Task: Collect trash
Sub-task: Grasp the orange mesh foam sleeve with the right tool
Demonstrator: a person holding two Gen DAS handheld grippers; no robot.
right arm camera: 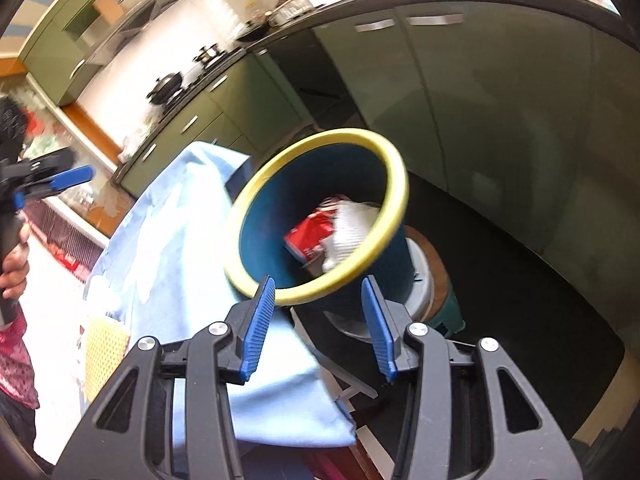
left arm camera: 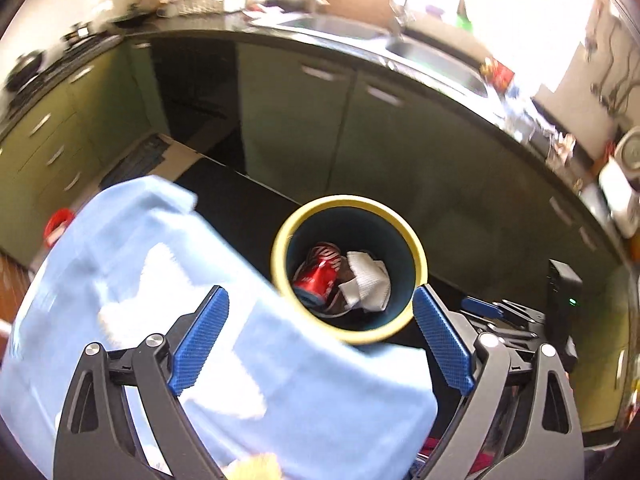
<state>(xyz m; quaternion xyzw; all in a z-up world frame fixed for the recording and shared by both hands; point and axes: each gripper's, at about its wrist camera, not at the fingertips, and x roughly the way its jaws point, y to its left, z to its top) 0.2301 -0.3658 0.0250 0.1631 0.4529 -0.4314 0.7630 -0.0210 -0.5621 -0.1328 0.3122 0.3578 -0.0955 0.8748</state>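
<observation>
A dark blue bin with a yellow rim point(left arm camera: 280, 240) point(right arm camera: 394, 160) stands just past the table's edge. Inside lie a crushed red can point(left arm camera: 320, 276) point(right arm camera: 308, 236) and a crumpled white tissue point(left arm camera: 368, 284) point(right arm camera: 352, 228). My left gripper point(left arm camera: 320, 296) hangs above the bin, its jaws wide open with nothing between them; in the right wrist view it shows at the far left point(right arm camera: 52, 188), held by a hand. My right gripper point(right arm camera: 320, 284) is just short of the bin's near rim, half open and empty; its blue fingers point(left arm camera: 480, 305) show right of the bin.
A light blue cloth point(left arm camera: 200, 320) point(right arm camera: 172, 240) covers the table, with a yellow waffle cloth point(right arm camera: 104, 344) near its edge. The bin rests on a round stool point(right arm camera: 424, 280). Green cabinets point(left arm camera: 288, 128) under a dark counter with a sink point(left arm camera: 328, 24) curve behind. A black box point(left arm camera: 564, 292) stands at right.
</observation>
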